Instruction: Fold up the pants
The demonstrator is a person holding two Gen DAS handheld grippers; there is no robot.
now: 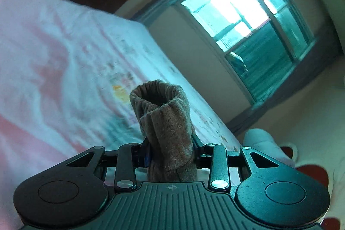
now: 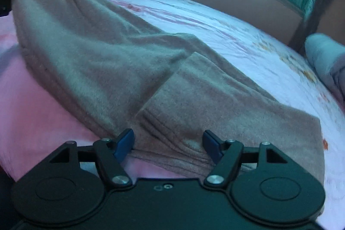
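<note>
Pants (image 1: 166, 122): in the left view, the left gripper (image 1: 170, 156) is clamped on 1 bunched cuff, lifted above the bed (image 1: 54, 57).

In the right view, the right gripper (image 2: 168, 143) is apart around the waistband near the bed's front edge. It looks mid-fold; next it should close.

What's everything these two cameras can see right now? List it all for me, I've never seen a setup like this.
pants: one pair, grey-brown fleece, spread on the bed; one bunched end is pinched in the left gripper.
bed sheet: one, white and pink with a faint print, covering the bed.
window: one, bright, grey-framed, in the wall beyond the bed.
pillow: one, pale, at the bed's far right edge.
left gripper: one, black, shut on the pants end.
right gripper: one, black with blue fingers, open, straddling the waistband edge.
</note>
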